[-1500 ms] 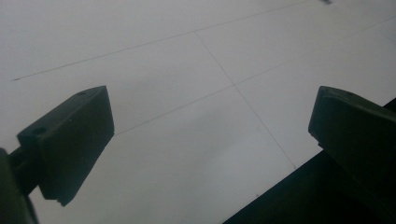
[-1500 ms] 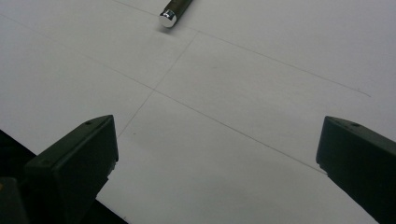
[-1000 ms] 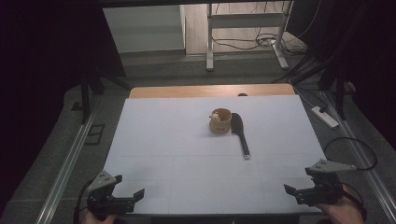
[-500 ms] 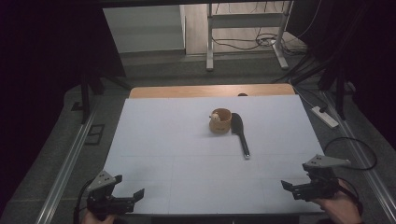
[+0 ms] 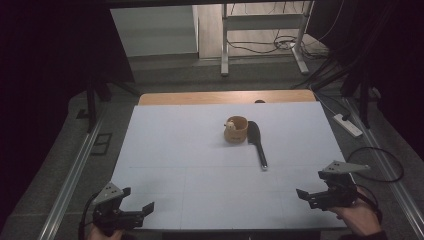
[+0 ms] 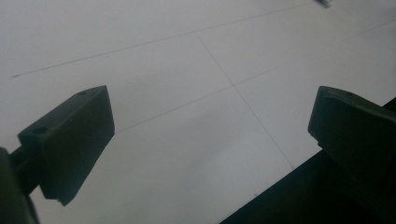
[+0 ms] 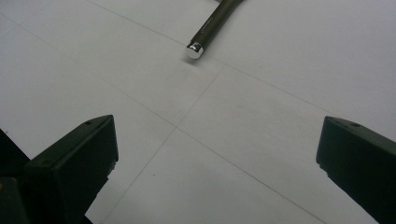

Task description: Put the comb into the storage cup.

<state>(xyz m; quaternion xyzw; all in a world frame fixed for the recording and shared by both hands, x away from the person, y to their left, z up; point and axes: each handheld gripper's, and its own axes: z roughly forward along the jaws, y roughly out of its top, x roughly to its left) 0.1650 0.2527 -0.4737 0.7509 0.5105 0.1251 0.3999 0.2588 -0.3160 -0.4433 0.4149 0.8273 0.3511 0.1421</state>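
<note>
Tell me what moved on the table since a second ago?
The right gripper crept a little forward over the table's near edge, toward the dark spoon, jaws open and empty. Nothing was grabbed or let go. The left gripper stayed at its near corner, also open, and the wooden cup and the spoon beside it lie where they were.

White rectangular table (image 5: 165,150): round wooden cup (image 5: 235,129) near the far edge; black spatula (image 5: 257,143) just beside it. Left gripper (image 5: 134,212) and right gripper (image 5: 308,195) open, at near corners.
</note>
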